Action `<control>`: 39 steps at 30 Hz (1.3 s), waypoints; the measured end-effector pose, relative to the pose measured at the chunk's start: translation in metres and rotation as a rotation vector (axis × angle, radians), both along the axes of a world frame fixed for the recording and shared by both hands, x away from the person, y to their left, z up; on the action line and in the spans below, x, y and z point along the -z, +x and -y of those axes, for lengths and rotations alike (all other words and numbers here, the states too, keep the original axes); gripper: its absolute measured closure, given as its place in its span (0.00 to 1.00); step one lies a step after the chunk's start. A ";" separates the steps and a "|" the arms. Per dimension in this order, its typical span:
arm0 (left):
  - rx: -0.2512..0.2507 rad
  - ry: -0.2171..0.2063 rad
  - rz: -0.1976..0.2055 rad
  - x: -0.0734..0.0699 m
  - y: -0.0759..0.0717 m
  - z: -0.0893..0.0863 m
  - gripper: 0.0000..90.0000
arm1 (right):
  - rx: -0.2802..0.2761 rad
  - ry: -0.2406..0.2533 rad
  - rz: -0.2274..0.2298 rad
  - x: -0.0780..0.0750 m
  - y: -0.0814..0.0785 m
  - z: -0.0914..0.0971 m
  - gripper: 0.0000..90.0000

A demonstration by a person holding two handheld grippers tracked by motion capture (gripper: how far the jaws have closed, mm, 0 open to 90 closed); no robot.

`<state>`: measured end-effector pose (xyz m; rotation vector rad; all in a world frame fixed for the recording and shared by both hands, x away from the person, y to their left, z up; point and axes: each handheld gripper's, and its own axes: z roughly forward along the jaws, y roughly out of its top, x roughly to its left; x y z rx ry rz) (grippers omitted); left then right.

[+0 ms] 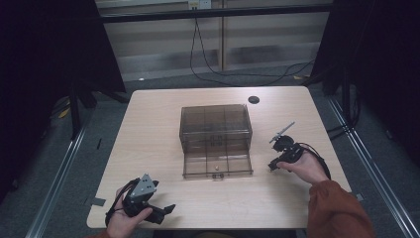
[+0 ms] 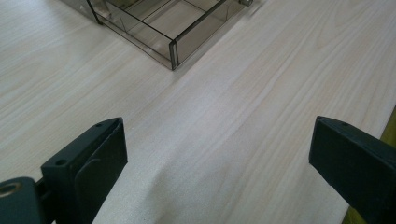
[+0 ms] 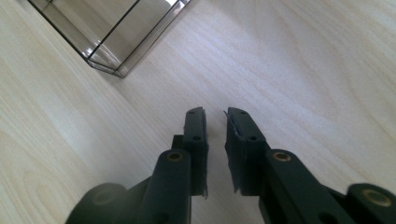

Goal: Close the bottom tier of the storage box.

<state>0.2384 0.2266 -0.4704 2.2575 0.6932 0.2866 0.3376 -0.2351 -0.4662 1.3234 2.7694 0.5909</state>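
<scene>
Drawer point(image 1: 218, 166) first: it stands pulled out of the smoked plastic box point(image 1: 216, 128) at mid-table, toward you, with what looks like a small pale thing point(image 1: 216, 168) lying near its front wall. Neither gripper touches it. Your left gripper point(image 1: 159, 212) sits low at the near left edge of the table point(image 1: 148, 129), well apart from the box, its jaws wide apart on nothing. Your right gripper point(image 1: 274, 165) rests just right of the drawer's front corner, its jaws nearly together with a thin gap, nothing between them.

By my reading you are between steps, with the drawer open and the hands parked. The next move is likely either a reach into the drawer or a push to close it. For a push, bring the right jaws square to the front wall and press straight toward the box; steady the box with the left if it slides.

The drawer's long axis runs left to right across the table. Its open travel points at you, so any push must go directly away from you.
</scene>
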 end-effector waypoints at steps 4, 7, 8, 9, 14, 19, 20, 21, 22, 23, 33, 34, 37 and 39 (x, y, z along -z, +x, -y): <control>0.007 0.004 0.000 0.000 0.000 0.001 0.05 | 0.015 0.014 -0.002 0.001 0.002 -0.002 0.85; 0.008 0.014 0.001 0.000 0.000 0.001 0.05 | 0.018 0.029 0.014 -0.002 0.002 -0.002 0.84; 0.003 0.007 0.002 0.000 0.000 0.002 0.05 | 0.010 0.033 0.013 -0.002 0.002 -0.002 0.83; 0.004 -0.001 0.002 0.001 0.000 0.002 0.05 | -0.004 0.038 -0.002 -0.002 0.001 -0.003 0.81; 0.001 0.004 -0.002 0.001 0.000 0.002 0.05 | -0.065 0.018 -0.007 0.003 0.000 -0.009 0.84; 0.012 0.019 0.000 0.000 0.000 0.001 0.05 | -0.078 0.003 -0.015 0.006 0.001 -0.013 0.87; 0.005 0.001 0.002 0.001 0.000 0.002 0.05 | -0.082 0.001 -0.016 0.006 0.001 -0.013 0.88; 0.006 0.006 -0.001 0.001 0.000 0.002 0.05 | -0.080 -0.004 -0.019 0.006 0.000 -0.014 0.88; 0.006 0.004 0.004 0.001 0.000 0.002 0.05 | -0.086 -0.010 -0.018 0.007 0.000 -0.015 0.88; 0.006 0.010 0.001 0.000 0.000 0.003 0.05 | -0.084 -0.013 -0.018 0.007 0.000 -0.015 0.89; 0.013 0.023 0.003 0.000 0.000 0.003 0.05 | -0.075 -0.045 -0.023 0.006 0.001 -0.020 0.92; 0.013 0.022 0.003 0.000 0.000 0.003 0.05 | -0.071 -0.042 -0.025 0.006 0.001 -0.020 0.92; 0.013 0.020 -0.002 0.000 0.000 0.004 0.05 | -0.067 -0.031 -0.024 0.005 0.001 -0.019 0.93; 0.013 0.014 -0.004 0.001 0.000 0.004 0.05 | -0.063 -0.017 -0.015 0.003 0.001 -0.019 0.95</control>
